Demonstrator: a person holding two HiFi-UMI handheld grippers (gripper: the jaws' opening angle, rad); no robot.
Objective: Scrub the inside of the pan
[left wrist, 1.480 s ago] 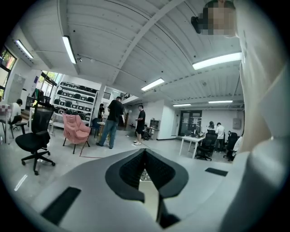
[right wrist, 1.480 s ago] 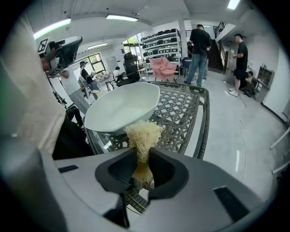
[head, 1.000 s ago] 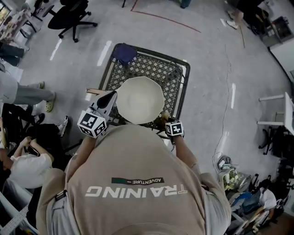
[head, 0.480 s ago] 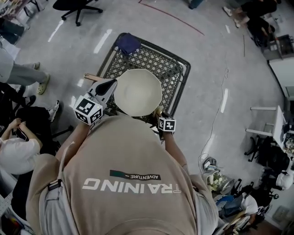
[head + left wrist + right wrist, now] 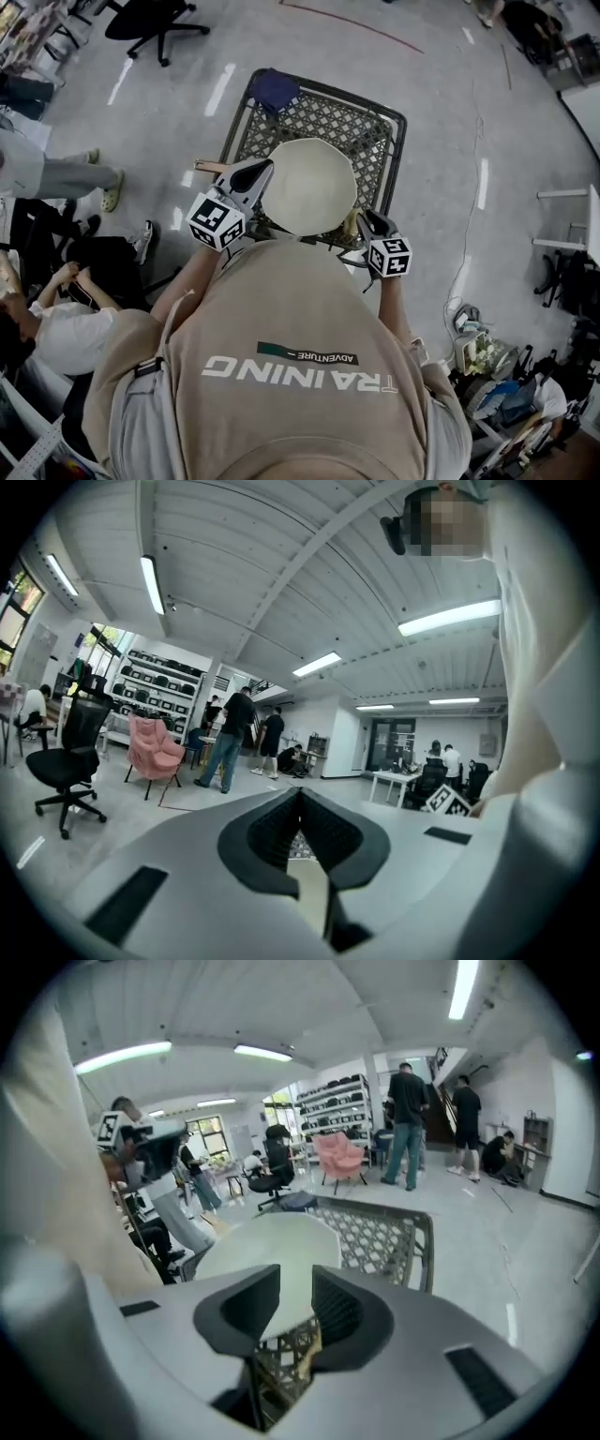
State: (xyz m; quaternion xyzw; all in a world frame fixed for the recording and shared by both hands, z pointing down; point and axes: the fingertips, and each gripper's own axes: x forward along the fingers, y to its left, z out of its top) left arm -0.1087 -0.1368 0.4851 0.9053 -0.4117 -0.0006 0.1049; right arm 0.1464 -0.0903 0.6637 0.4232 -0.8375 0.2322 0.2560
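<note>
**Left gripper** (image 5: 300, 799): the jaws are drawn together and their tips meet. A thin pale strip is clamped low between them. It appears to be the rim of the pan (image 5: 309, 187), though it is seen only edge-on. The gripper's marker cube (image 5: 217, 222) rides at its rear, toward the person. A tan wooden bar (image 5: 208, 167) juts out just past the gripper's outer side.

**Right gripper** (image 5: 295, 1279): the jaws are apart and closing, and the pads press on nothing. The pan's near edge and the lattice beneath it show through the gap. A small yellowish piece (image 5: 305, 1349) lies low in the gap, just beside the right-hand pad. This gripper's marker cube (image 5: 389, 257) also sits rearward.

**Pan**: pale and many-sided in outline, it lies directly ahead of both pairs of jaws and between the two grippers. The left gripper touches its left edge, and the right gripper stands near its right, nearer edge. It lies over a dark lattice table (image 5: 375, 141).

**Beyond the pan**: a dark blue cloth (image 5: 275, 91) lies on the table's far corner, on the left gripper's side.

**Farther out**: a black office chair (image 5: 150, 19) stands on the grey floor, well ahead and to the left of the left gripper. A pink armchair (image 5: 155, 752) stands far ahead of that gripper's jaws.
</note>
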